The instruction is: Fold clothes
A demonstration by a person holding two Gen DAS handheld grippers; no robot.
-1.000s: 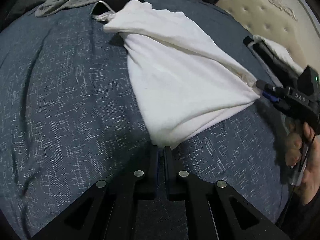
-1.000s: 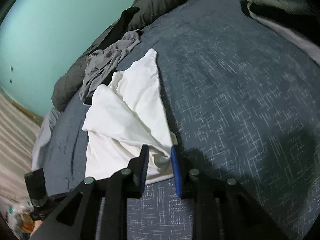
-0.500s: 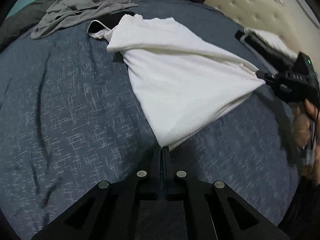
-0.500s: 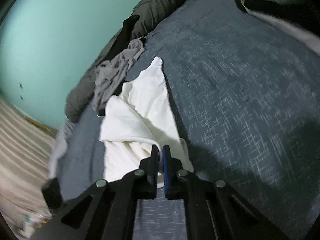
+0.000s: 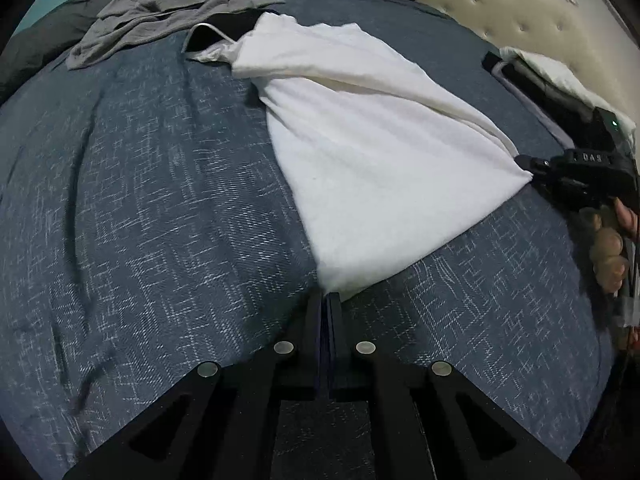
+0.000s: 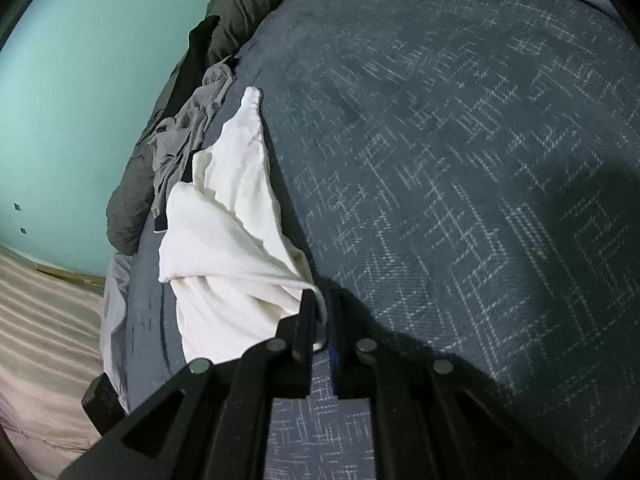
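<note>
Right gripper (image 6: 320,312) newly clamped on white garment (image 5: 372,168)

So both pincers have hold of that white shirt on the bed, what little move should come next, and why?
Probably lift both corners a little and draw them apart. The left gripper and the right gripper each pinch a corner of the shirt, but its far end lies bunched against the grey garment, so it likely needs spreading before any fold.
</note>
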